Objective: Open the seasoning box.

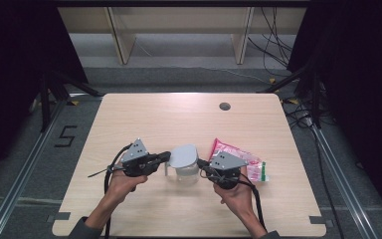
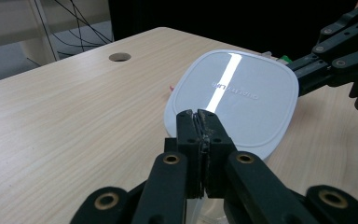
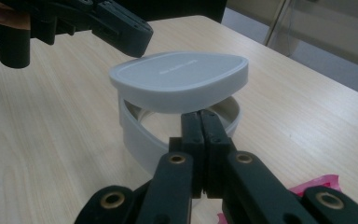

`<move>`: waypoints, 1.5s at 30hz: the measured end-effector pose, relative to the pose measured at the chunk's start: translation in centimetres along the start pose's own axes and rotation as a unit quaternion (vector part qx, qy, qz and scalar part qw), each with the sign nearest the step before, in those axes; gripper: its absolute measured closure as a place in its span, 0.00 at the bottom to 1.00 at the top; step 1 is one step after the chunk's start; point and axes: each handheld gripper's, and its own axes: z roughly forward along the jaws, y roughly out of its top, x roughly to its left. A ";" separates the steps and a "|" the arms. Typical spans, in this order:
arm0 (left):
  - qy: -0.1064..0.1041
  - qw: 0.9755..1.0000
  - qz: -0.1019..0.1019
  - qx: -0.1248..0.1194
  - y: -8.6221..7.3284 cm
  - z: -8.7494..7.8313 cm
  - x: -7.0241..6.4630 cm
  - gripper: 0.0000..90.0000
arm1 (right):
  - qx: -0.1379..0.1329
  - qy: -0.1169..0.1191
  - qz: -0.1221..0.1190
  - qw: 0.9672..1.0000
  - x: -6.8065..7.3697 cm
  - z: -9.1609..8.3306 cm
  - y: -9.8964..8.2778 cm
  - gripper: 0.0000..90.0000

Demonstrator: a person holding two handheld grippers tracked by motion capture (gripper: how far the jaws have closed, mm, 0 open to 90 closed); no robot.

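Observation:
A pale grey rounded-square lid (image 1: 184, 154) hovers tilted just above a translucent white container (image 1: 186, 173) near the table's middle front. My left gripper (image 1: 168, 156) reaches in from the left. Its jaws are shut on the lid's near edge (image 2: 200, 116). My right gripper (image 1: 203, 167) comes from the right, shut at the container's rim (image 3: 203, 116) under the lid (image 3: 177, 79). The container's wall (image 3: 135, 135) shows below the lid, with a gap between them. The right gripper (image 2: 303, 74) meets the far edge of the lid (image 2: 233, 93). The left gripper (image 3: 135, 39) sits over the lid's far side.
A pink plastic packet (image 1: 238, 154) lies flat just right of the container, behind my right hand; its corner (image 3: 319, 184) shows beside my right jaws. A round cable hole (image 1: 224, 106) sits near the table's far edge. Bare wood (image 1: 144, 119) lies to the left and beyond.

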 end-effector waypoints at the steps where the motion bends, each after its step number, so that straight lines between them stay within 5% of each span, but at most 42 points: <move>1: 0.003 1.000 0.001 0.003 0.0 -0.2 -0.1 0.97 | -0.008 -0.002 -0.005 1.000 0.0 0.1 0.1 1.00; 7: 0.006 1.000 0.002 -0.004 0.2 -1.1 0.1 0.91 | -0.008 0.002 -0.014 1.000 0.4 0.2 0.9 1.00; 13: 0.003 1.000 0.015 0.018 -0.3 -2.3 0.3 0.71 | -0.016 0.003 -0.020 1.000 0.6 0.7 1.5 1.00; 21: 0.025 0.999 -0.004 0.036 -2.8 -3.9 0.4 0.57 | -0.025 0.010 -0.032 0.999 1.3 1.4 2.6 1.00; 22: 0.027 0.999 0.004 0.036 -3.0 -4.0 0.4 0.56 | -0.024 0.010 -0.036 0.999 1.3 1.5 2.7 1.00; 26: 0.037 0.998 -0.016 0.038 -3.9 -4.4 0.0 0.53 | -0.025 0.011 -0.037 0.999 1.8 1.9 3.2 1.00; 29: 0.037 0.998 0.000 0.045 -4.2 -4.5 0.0 0.52 | -0.028 0.019 -0.046 0.998 2.3 2.3 3.6 1.00; 30: 0.042 0.998 -0.013 0.044 -4.4 -4.4 -0.2 0.51 | -0.029 0.021 -0.047 0.998 2.3 2.4 3.7 1.00; 35: 0.043 0.998 -0.007 0.047 -4.5 -4.5 -0.3 0.50 | -0.027 0.025 -0.046 0.998 3.1 2.9 4.1 1.00; 45: 0.048 0.998 -0.009 0.050 -4.9 -4.6 -0.4 0.48 | -0.032 0.028 -0.050 0.998 2.9 2.4 4.1 1.00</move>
